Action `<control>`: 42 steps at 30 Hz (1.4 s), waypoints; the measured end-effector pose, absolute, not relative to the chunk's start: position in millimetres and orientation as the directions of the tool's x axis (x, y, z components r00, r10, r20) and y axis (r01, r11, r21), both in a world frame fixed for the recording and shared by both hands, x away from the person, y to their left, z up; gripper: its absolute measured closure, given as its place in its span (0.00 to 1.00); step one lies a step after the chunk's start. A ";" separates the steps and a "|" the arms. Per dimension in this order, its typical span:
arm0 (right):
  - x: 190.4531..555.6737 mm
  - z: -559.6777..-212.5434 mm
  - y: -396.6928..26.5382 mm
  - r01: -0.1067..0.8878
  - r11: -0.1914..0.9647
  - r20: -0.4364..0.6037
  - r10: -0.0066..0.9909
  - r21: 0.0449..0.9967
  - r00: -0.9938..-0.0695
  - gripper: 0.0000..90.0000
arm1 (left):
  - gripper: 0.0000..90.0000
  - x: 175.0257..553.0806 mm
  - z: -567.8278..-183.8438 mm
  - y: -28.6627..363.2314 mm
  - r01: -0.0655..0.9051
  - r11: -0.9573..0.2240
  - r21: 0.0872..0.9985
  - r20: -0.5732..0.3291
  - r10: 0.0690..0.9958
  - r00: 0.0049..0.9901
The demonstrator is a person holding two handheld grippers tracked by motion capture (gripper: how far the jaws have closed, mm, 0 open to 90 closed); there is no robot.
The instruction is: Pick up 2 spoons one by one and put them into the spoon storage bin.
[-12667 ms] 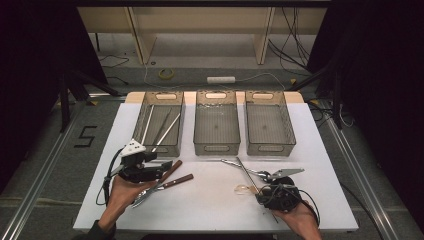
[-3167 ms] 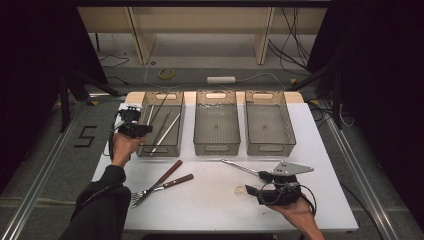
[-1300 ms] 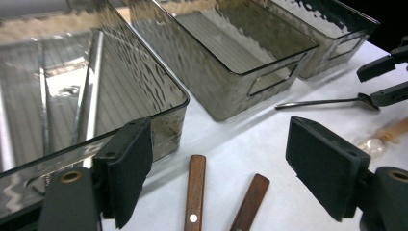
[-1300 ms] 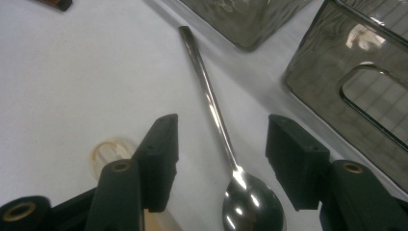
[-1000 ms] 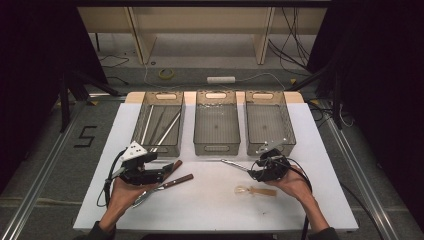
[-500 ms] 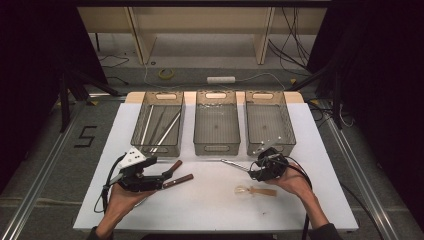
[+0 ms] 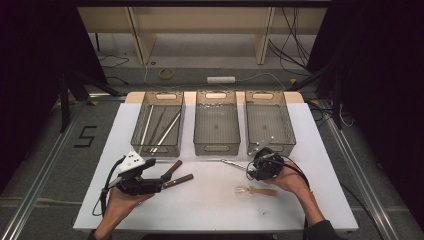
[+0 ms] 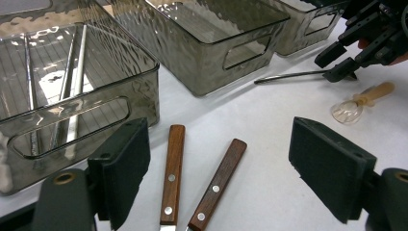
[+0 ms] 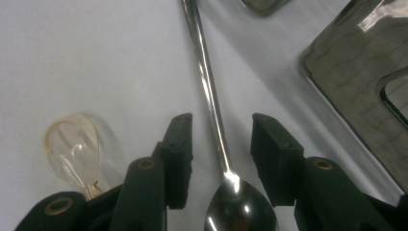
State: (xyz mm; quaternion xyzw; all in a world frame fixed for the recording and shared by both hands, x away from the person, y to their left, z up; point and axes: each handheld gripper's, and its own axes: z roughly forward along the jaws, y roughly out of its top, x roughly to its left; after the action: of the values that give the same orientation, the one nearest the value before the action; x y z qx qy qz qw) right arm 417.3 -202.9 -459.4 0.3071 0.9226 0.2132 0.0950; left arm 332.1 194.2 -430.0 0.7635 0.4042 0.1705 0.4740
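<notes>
Jaws of the right tool (image 9: 219, 159) have just been closing in and are now straddling the neck of a metal spoon (image 9: 211, 115) without yet pressing on it; daylight is showing on both sides of the handle. Compared with a second ago, the right hand is sitting in almost the same spot in the high view, near the front edge of the right bin (image 7: 267, 120), and the left tool (image 7: 165, 179) is resting slightly lower and nearer the person.

The spoon is lying flat on the desk (image 7: 210, 210). In the high view its long axis is running roughly from 3 to 9 o'clock, tilted a little, with the bowl under the right tool (image 7: 252, 172) and the handle tip pointing toward 10 o'clock, just in front of the middle bin (image 7: 216, 120). In the right gripper view the bowl is sitting at 6 o'clock and the handle is reaching up toward 12.

A clear plastic spoon with a wooden handle (image 7: 255, 191) is lying just toward 6 o'clock of the right tool.

The left tool's jaws are standing wide apart, empty, above two wooden knife handles (image 8: 192, 178).
</notes>
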 end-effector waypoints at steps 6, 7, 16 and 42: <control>419.8 -462.2 -202.6 0.540 0.728 -0.038 0.609 0.423 -0.792 0.74 | 0.24 331.3 -429.8 193.6 0.452 -0.222 0.864 -0.124 0.776 0.618; 420.7 -462.6 -202.4 0.537 0.734 -0.046 0.607 0.415 -0.794 0.75 | 0.24 331.1 -429.9 193.5 0.453 -0.226 0.862 -0.123 0.775 0.620; 422.4 -461.3 -196.9 0.524 0.760 -0.056 0.585 0.385 -0.809 0.89 | 0.24 330.5 -430.7 190.4 0.449 -0.239 0.861 -0.115 0.768 0.630; 410.0 -444.7 -194.5 0.449 0.799 -0.125 0.533 0.399 -0.837 0.97 | 0.24 330.7 -432.0 186.9 0.436 -0.269 0.859 -0.091 0.757 0.647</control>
State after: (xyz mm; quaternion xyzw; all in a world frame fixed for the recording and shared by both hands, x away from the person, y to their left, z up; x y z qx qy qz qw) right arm 410.0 -194.5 -444.7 0.2608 0.9414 0.1795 0.1162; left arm 330.7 186.9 -432.0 0.7777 0.3834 0.1718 0.4676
